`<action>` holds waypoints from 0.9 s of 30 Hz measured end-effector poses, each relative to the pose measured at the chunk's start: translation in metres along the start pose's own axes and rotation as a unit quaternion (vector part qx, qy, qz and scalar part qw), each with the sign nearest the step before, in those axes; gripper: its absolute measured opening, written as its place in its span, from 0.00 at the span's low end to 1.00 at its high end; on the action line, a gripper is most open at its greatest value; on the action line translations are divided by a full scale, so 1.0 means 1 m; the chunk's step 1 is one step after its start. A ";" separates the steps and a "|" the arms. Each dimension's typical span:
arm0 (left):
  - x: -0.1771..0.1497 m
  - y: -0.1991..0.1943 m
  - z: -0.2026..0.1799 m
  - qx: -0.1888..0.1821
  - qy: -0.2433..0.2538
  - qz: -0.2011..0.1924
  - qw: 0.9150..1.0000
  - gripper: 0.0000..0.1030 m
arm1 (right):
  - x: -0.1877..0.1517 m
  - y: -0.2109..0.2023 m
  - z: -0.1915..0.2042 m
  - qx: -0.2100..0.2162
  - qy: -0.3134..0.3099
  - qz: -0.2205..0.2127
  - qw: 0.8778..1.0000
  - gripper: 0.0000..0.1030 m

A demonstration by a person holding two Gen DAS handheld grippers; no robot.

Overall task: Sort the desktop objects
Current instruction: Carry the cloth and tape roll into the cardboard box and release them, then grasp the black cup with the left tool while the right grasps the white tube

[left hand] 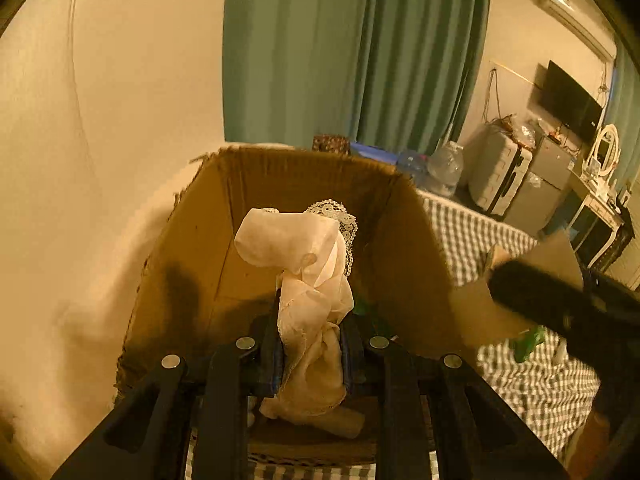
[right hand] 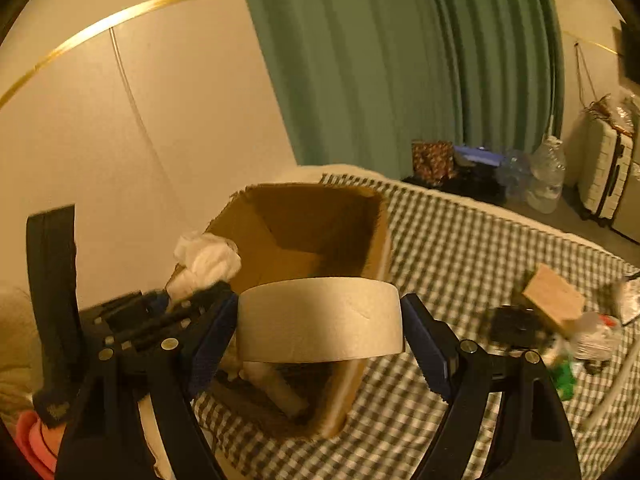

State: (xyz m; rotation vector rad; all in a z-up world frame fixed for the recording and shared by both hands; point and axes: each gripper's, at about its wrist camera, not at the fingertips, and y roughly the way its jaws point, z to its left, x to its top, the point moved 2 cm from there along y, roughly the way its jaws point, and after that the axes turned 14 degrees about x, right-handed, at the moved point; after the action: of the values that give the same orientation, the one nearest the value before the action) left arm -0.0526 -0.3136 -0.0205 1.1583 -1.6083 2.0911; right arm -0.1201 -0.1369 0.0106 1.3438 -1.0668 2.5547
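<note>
Both grippers hover over the open cardboard box (left hand: pixel 224 248) on the checked cloth (right hand: pixel 460 240). The left gripper (left hand: pixel 312 344) is clamped tight on a bunched, lace-edged cream cloth (left hand: pixel 308 280) above the box mouth; the right gripper (right hand: pixel 320 320), spread wide, pinches a roll of tape (right hand: pixel 320 316) across its width. Each load should be lowered well inside the walls before the fingers part, one at a time, so the cloth doesn't snag the rim
</note>
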 end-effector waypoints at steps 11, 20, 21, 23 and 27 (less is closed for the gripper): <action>-0.014 0.015 0.023 0.029 -0.029 0.007 0.999 0.86 | 0.029 0.032 0.003 0.003 0.040 -0.027 0.999 0.84; -0.012 -0.021 0.011 0.028 -0.016 -0.019 0.999 0.93 | 0.022 -0.021 -0.004 -0.026 0.041 -0.054 0.997 0.86; -0.010 -0.025 0.003 0.023 -0.013 -0.020 0.999 0.95 | 0.019 -0.029 -0.010 -0.034 0.043 -0.056 0.997 0.86; -0.008 -0.031 -0.012 0.013 -0.005 -0.022 1.000 0.97 | 0.012 -0.051 -0.023 -0.056 0.049 -0.062 0.995 0.86; -0.016 -0.053 -0.044 -0.008 0.021 -0.030 0.999 0.99 | -0.002 -0.107 -0.055 -0.093 0.074 -0.082 0.990 0.86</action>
State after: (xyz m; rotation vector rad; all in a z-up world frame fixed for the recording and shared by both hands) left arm -0.0282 -0.2510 0.0017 1.1365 -1.5491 2.0467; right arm -0.1196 -0.0224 0.0465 1.1275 -1.0885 2.3302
